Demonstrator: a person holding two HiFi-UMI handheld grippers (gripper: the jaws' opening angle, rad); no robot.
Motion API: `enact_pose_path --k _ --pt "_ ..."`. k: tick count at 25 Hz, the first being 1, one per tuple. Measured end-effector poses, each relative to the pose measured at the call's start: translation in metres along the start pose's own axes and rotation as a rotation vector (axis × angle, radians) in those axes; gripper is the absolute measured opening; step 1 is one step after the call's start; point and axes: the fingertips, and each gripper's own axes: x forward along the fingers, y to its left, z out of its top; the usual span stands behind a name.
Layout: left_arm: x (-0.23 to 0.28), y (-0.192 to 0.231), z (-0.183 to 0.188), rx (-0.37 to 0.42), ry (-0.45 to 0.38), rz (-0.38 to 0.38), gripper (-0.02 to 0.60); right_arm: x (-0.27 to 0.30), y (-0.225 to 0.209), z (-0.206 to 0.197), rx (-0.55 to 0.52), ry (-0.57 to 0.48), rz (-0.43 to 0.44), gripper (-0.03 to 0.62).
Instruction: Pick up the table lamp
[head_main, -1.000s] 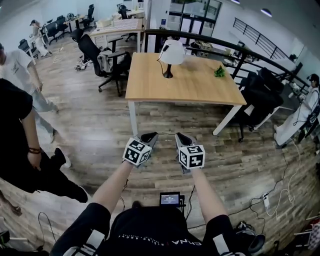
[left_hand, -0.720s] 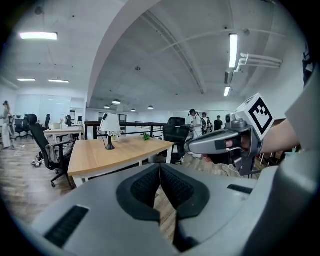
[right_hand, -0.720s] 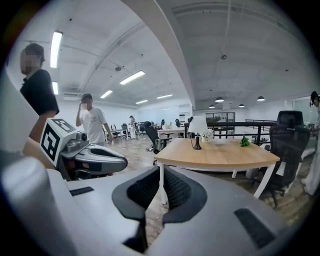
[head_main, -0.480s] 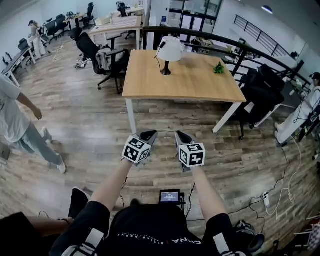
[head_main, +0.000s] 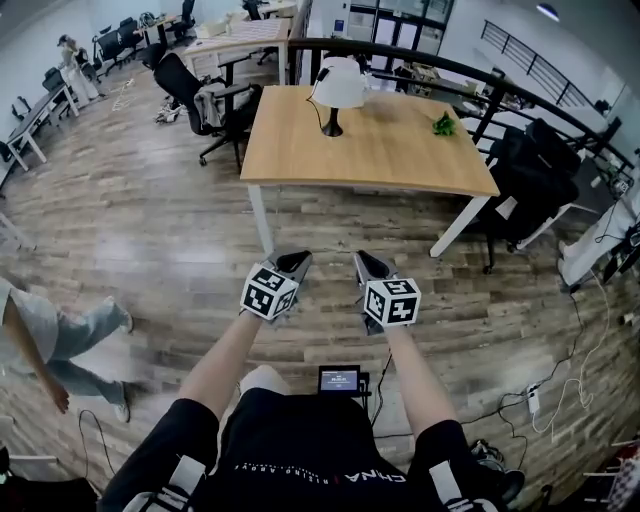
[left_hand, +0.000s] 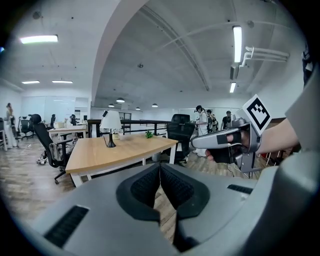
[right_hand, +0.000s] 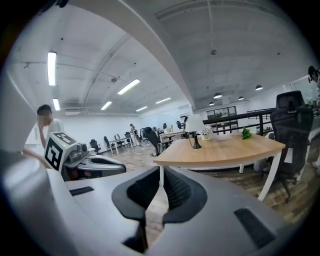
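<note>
Facing the table: the person stands on the floor (head_main: 150, 220), well short of the table (head_main: 370, 165), with both grippers held out toward it. By my reading the reach has not begun.
Lamp: the lamp (head_main: 337, 95) stands upright near the table's far left corner, well apart from both grippers. It has a white shade (head_main: 340, 84) and a dark stem on a small base (head_main: 332, 129).
Left gripper: the left gripper (head_main: 293, 262) has its jaws clenched together, with nothing between them.
Right gripper: the right gripper (head_main: 368, 264) is just beside the left, its jaws also pressed together and empty.
Risk, closed jaws: reaching the lamp with the jaws clenched would push it instead of taking it, so they need to part first.
Risk, shade: the shade is wide and probably light, so a hold there may dent or tilt it. The stem looks the safer hold, but it is thin, tucked under the shade and easy to miss.
Risk, tipping: the lamp looks top-heavy on its small base, so a nudge from one side could topple it toward the table's far edge.
Risk, cord: a dark cord (head_main: 319, 105) hangs beside the stem. I cannot tell where it runs, and it may snag or tug when the lamp is lifted.
Risk, surroundings: a chair (head_main: 205, 110) crowds the table's left side. The plant (head_main: 443, 124) is well apart from the lamp and unlikely to interfere.
</note>
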Motion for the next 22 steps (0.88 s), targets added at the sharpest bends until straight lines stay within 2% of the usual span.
enact_pose_path --k 4,10,16,22 --pt "0.014 0.006 -0.007 -0.016 0.006 -0.013 0.020 0.014 -0.014 -0.006 -0.001 0.028 -0.004 0.048" --pt "0.053 0.046 -0.005 -0.031 -0.002 -0.025 0.020 0.060 -0.040 -0.003 0.029 0.045 -0.004 0.048" --pt "0.102 0.124 0.001 -0.038 0.012 -0.053 0.020 0.138 -0.059 0.018 0.017 0.082 -0.031 0.048" --pt "0.140 0.205 0.029 -0.032 0.011 -0.097 0.020 0.212 -0.077 0.060 0.032 0.082 -0.076 0.048"
